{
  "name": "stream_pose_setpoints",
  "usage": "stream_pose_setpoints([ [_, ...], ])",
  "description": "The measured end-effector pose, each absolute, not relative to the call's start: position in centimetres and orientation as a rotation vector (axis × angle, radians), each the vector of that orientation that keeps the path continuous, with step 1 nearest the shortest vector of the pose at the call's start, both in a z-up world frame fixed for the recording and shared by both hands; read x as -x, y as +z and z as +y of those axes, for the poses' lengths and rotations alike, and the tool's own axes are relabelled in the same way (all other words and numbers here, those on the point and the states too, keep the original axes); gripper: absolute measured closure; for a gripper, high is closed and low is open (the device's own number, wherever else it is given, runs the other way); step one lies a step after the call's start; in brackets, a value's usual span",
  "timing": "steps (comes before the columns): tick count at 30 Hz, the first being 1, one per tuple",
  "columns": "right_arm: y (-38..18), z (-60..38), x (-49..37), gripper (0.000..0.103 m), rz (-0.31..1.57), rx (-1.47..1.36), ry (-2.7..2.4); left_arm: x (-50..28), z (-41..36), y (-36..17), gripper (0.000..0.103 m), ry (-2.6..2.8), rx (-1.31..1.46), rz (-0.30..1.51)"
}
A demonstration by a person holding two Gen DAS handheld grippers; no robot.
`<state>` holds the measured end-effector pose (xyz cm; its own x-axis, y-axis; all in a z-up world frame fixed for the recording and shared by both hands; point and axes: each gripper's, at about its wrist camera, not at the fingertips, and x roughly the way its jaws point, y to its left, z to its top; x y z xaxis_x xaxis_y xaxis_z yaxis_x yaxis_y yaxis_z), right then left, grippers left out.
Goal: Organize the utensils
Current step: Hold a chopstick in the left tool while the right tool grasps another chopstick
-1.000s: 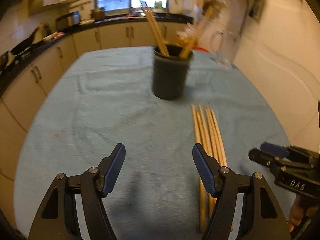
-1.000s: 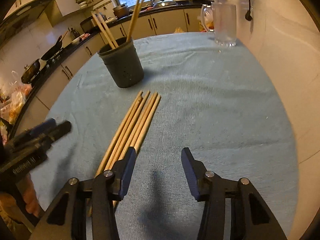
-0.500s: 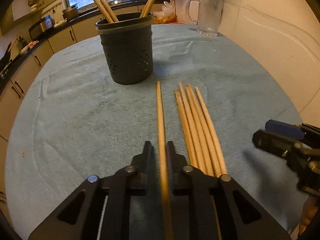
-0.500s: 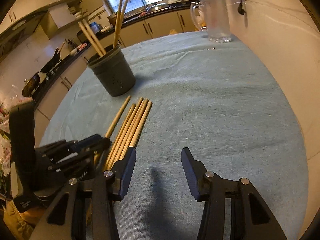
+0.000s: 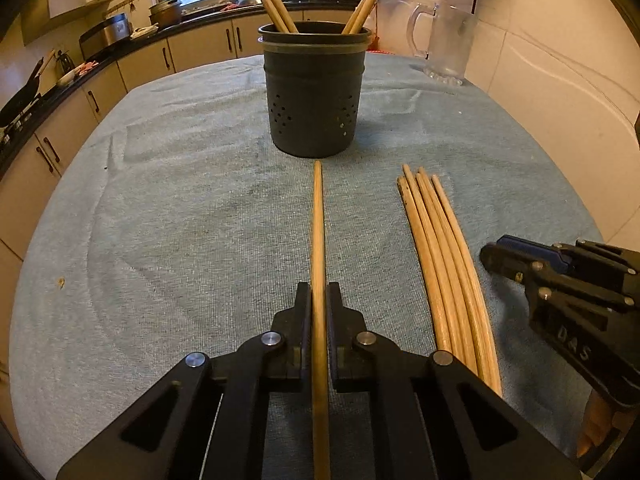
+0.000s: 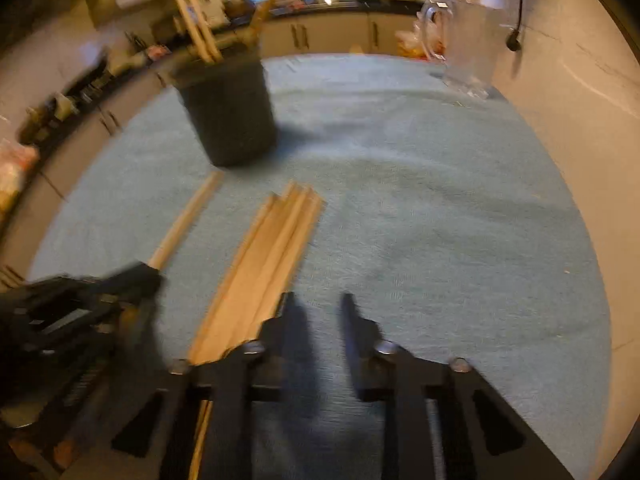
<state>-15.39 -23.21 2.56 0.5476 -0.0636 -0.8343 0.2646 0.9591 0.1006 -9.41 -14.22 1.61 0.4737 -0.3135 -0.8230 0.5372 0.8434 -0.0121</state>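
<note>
My left gripper [image 5: 319, 294] is shut on a single wooden chopstick [image 5: 317, 224] that points straight at the black perforated utensil holder [image 5: 314, 92], which has several chopsticks standing in it. A bundle of several loose chopsticks [image 5: 442, 256] lies on the blue cloth to the right of it. My right gripper [image 6: 318, 300] is open and empty just right of that bundle [image 6: 264, 268]; this view is blurred. It also shows at the right edge of the left wrist view [image 5: 516, 256]. The held chopstick [image 6: 186, 220], the holder [image 6: 232, 116] and the left gripper [image 6: 132, 280] show in the right wrist view.
A blue cloth [image 5: 180, 208] covers the table. A clear glass mug [image 5: 446, 46] stands at the back right near the tiled wall [image 5: 568, 80]. Kitchen counters and cabinets [image 5: 120, 68] run along the left and back.
My left gripper closed on one chopstick and has drawn it left, away from the bundle. My right gripper has swung left toward the bundle and narrowed a little.
</note>
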Motion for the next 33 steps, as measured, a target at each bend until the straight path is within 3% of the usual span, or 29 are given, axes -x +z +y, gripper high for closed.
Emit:
stream_pose_setpoints([
  [6,2.8,-24.8,15.9,0.088,0.940,-0.430,-0.118,9.3,-13.7,1.6,0.096,-0.533,-0.234,0.939],
  [18,2.8,-21.9,13.1,0.087,0.989,-0.261,-0.162,9.4,-12.6,1.5,0.095,-0.523,-0.184,0.946],
  [21,2.6,-24.0,14.7,0.081,1.004,-0.317,-0.157,9.7,-11.3,1.6,0.095,-0.518,-0.182,0.965],
  [24,2.9,-27.1,17.3,0.064,1.013,-0.355,-0.245,10.2,-10.7,1.9,0.094,-0.511,-0.205,0.998],
  [28,3.1,-30.0,19.4,0.064,1.012,-0.445,-0.262,10.2,-10.6,2.2,0.081,-0.563,-0.201,1.070],
  [33,3.6,-31.4,20.6,0.064,0.986,-0.525,-0.218,9.3,-10.4,2.2,0.080,-0.575,-0.139,1.132],
])
